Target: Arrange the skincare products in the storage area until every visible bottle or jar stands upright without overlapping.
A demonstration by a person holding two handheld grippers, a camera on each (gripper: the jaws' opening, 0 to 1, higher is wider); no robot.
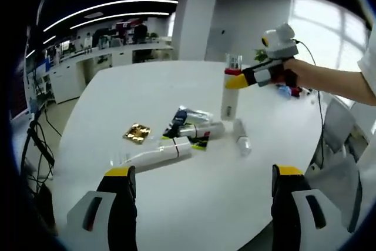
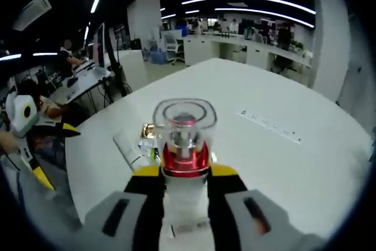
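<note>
Right claw gripped a white pump bottle upright on the white worktop.
The left claw hung open near the worktop edge, short of a heap of fallen tubes beside the bottle.

Tubes lying beside upright bottle

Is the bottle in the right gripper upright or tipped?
Upright: the bottle stands on the table, clear cap up, right gripper clamping its neck.
</note>
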